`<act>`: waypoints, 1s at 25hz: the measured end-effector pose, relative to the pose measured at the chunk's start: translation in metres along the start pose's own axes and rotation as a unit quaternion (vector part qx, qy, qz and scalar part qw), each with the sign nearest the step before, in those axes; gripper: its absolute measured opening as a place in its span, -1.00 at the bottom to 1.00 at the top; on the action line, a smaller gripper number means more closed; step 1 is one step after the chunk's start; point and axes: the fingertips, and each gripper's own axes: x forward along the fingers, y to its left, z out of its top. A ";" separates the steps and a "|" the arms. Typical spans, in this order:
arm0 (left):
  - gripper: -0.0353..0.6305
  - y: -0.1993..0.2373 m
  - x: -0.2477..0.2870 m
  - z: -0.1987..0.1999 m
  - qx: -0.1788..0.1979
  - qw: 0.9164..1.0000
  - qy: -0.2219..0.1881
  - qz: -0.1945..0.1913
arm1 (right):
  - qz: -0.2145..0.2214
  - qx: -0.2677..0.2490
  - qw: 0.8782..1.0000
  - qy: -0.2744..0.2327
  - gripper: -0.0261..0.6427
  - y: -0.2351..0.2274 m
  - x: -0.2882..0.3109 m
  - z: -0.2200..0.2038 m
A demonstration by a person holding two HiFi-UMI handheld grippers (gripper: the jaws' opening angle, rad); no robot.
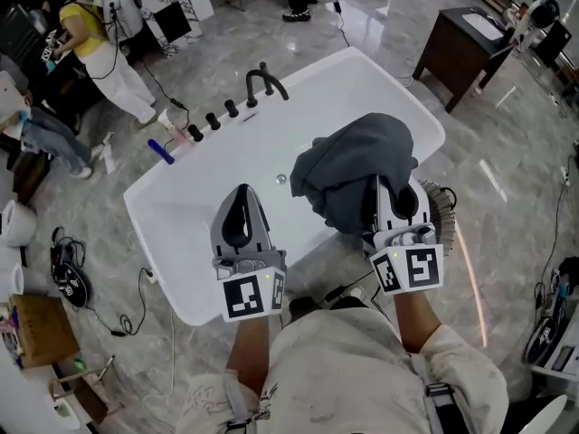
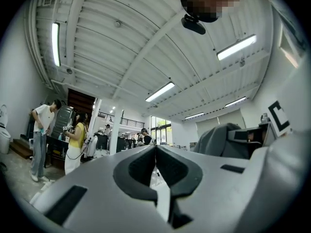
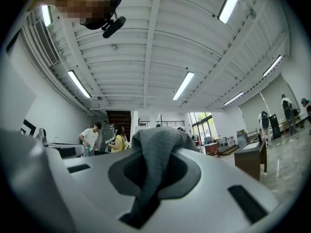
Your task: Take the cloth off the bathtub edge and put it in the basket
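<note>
Hanging from the right gripper (image 1: 384,204), the dark grey crumpled cloth (image 1: 357,163) is in the air above the near right part of the white oval bathtub (image 1: 172,242); it does not lie on the edge. In the right gripper view the two jaws are closed on a fold of this cloth: the fabric goes down between the pads and bulges over the tips. The left gripper (image 1: 242,195) is beside it, to the left, also over the near side of the tub and apart from the cloth. Its jaws are pressed together and nothing is between them. On the far left rim of the tub stands a black curved faucet (image 1: 264,81) with a row of black knobs (image 1: 210,121). Just right of the right gripper a pale ribbed round thing (image 1: 441,208) shows, mostly hidden; I cannot tell if it is the basket. At the far right a dark wooden cabinet (image 1: 457,48) stands on the grey marble floor (image 1: 362,16).
</note>
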 end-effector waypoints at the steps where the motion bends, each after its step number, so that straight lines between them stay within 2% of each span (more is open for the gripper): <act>1: -0.88 -0.020 0.004 0.001 0.000 1.000 0.000 -0.008 | -0.008 0.001 1.000 -0.001 -0.86 -0.019 -0.008 0.003; 12: -0.88 -0.170 0.035 -0.001 0.003 0.997 -0.011 -0.081 | -0.086 -0.004 0.996 -0.025 -0.87 -0.160 -0.083 0.024; 18: -0.88 -0.279 0.053 -0.007 0.003 0.991 -0.014 -0.135 | -0.124 -0.014 0.992 -0.029 -0.86 -0.249 -0.137 0.032; 23: -0.88 -0.317 0.056 0.003 0.004 0.985 -0.012 -0.172 | -0.161 -0.021 0.986 -0.027 -0.86 -0.276 -0.164 0.045; 25: -0.88 -0.341 0.061 -0.004 0.007 0.983 -0.010 -0.184 | -0.179 -0.018 0.983 -0.027 -0.87 -0.301 -0.177 0.040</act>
